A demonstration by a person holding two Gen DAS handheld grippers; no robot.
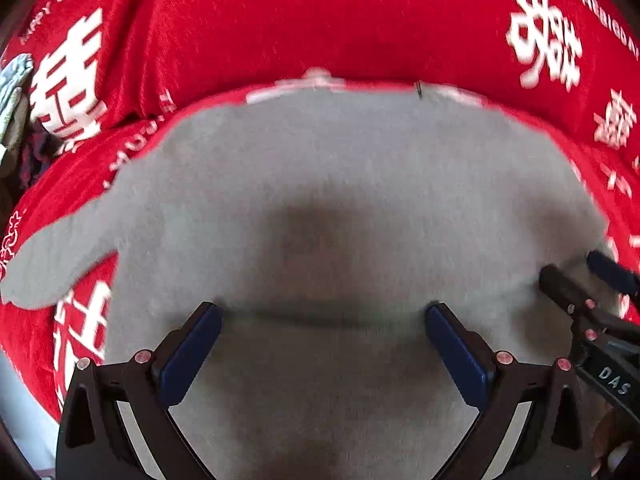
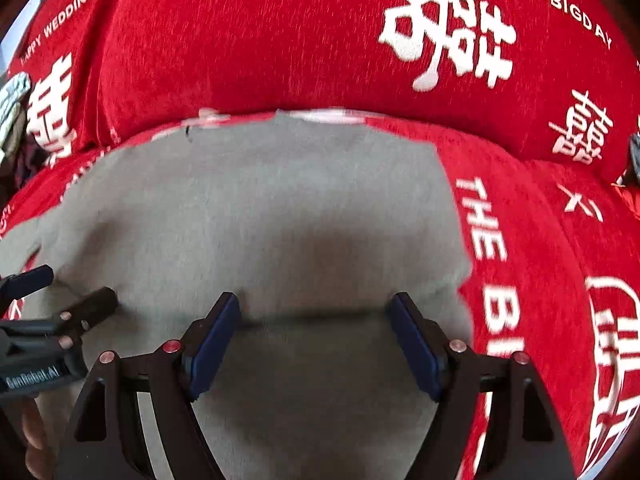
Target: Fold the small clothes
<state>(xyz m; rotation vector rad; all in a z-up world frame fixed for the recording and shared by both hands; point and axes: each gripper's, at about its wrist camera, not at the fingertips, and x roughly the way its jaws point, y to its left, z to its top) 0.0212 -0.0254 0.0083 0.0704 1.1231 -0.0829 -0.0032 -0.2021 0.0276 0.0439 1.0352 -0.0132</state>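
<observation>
A grey garment lies spread flat on a red cover printed with white double-happiness characters and the words "HAPPY WEDDING" and "THE BIG DAY"; what the cover drapes cannot be told. In the left wrist view the left hand-held gripper hangs over the near part of the garment with its blue-padded fingers spread wide apart and nothing between them; grey fabric fills the whole gap, and a dark crease or fold line runs across it just beyond the fingertips. A sleeve-like flap of the garment reaches out to the left over the cover. The right hand-held gripper stands likewise open and empty over the same garment, nearer its right edge, where the grey cloth ends against the red cover. Each tool shows in the other's view: the right one at the right edge of the left view, the left one at the left edge of the right view, both above the grey garment.
</observation>
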